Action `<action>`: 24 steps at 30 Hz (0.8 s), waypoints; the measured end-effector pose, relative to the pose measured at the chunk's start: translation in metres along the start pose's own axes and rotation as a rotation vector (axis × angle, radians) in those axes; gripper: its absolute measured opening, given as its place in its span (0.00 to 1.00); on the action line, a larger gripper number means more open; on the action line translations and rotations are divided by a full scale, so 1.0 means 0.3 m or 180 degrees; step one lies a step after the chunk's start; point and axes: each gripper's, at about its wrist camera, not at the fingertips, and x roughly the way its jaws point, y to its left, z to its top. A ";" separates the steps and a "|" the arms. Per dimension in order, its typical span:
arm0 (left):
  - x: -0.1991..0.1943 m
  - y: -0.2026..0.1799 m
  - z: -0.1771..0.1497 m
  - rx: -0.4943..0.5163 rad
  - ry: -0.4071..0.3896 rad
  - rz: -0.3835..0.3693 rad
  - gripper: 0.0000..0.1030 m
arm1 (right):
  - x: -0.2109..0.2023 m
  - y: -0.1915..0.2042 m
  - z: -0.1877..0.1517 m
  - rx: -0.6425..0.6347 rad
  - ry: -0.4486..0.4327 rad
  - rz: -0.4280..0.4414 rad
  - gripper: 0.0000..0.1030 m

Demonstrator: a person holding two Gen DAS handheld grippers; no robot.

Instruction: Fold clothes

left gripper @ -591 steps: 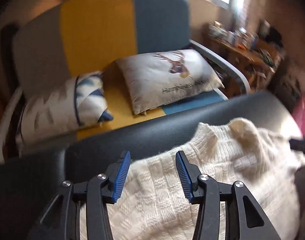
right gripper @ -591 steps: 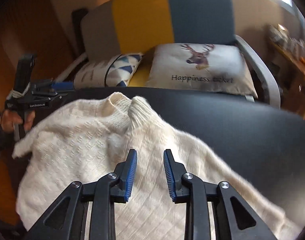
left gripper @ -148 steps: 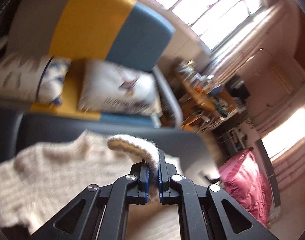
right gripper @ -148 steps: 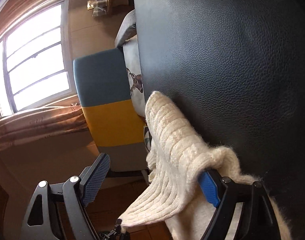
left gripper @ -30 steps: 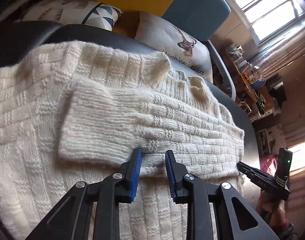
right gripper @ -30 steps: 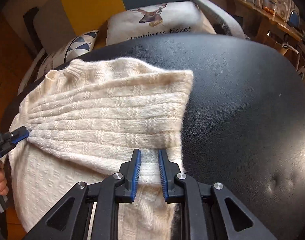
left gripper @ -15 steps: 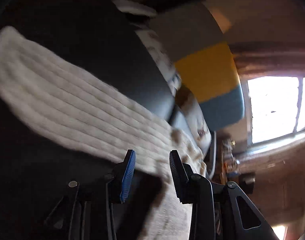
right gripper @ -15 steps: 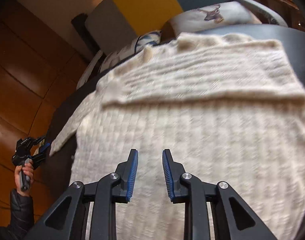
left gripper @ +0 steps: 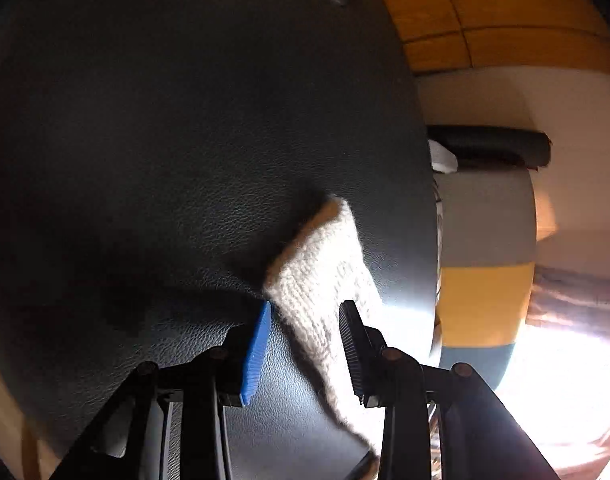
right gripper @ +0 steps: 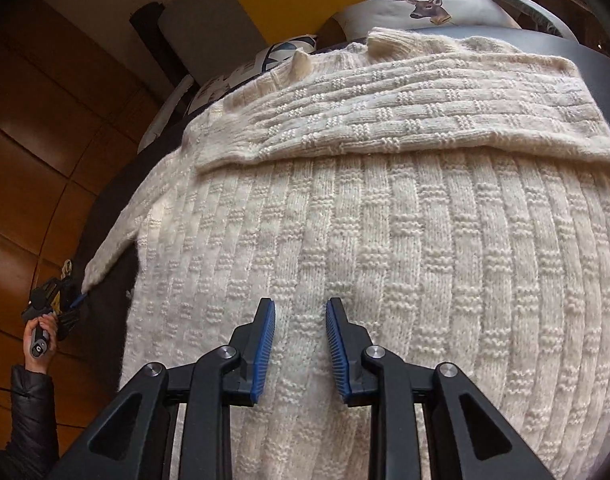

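While the left claw (left gripper: 305, 354) gapes around the sleeve (left gripper: 321, 280), unclenched, it should bite the cuff squarely; the right claw (right gripper: 301, 350), agape over the sweater (right gripper: 385, 240), holds nothing.

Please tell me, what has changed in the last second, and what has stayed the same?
The left gripper left the folded sleeve and went out to the other sleeve's cuff, jaws open around it. The right gripper opened over the sweater body. The folded sleeve stayed put.

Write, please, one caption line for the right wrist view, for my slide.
Right gripper open above a cream knit sweater, one sleeve folded across; left gripper at the other cuff.
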 end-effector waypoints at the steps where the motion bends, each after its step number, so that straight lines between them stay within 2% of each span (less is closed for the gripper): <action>1: 0.012 -0.004 0.007 -0.0013 -0.0017 -0.0017 0.36 | 0.002 0.004 -0.002 -0.0028 -0.0001 -0.0017 0.26; 7: 0.064 -0.028 0.029 -0.0230 -0.0134 0.0042 0.36 | 0.005 0.006 -0.011 -0.0068 -0.0042 -0.0012 0.26; 9: 0.075 -0.031 0.035 -0.0305 -0.0179 0.0114 0.29 | 0.004 0.000 -0.014 -0.0050 -0.0066 0.0020 0.26; 10: 0.083 -0.031 0.038 -0.0335 -0.0204 0.0181 0.16 | 0.003 -0.002 -0.016 -0.0048 -0.0077 0.0033 0.26; 11: 0.092 -0.027 0.041 -0.0382 -0.0222 0.0217 0.07 | 0.001 -0.003 -0.018 -0.0049 -0.0085 0.0043 0.26; 14: 0.110 -0.022 0.046 -0.0473 -0.0287 0.0152 0.06 | -0.001 -0.007 -0.020 -0.0036 -0.0091 0.0074 0.26; 18: 0.116 -0.110 0.028 -0.0302 -0.0354 -0.0010 0.06 | -0.006 -0.023 -0.019 0.0059 -0.0069 0.0177 0.26; 21: 0.123 -0.244 -0.015 -0.0031 -0.0329 -0.0213 0.06 | -0.010 -0.058 -0.017 0.0308 -0.0062 0.0361 0.26; 24: 0.162 -0.424 -0.097 0.0315 -0.0162 -0.0441 0.06 | -0.021 -0.101 -0.015 0.0565 -0.0076 0.0572 0.26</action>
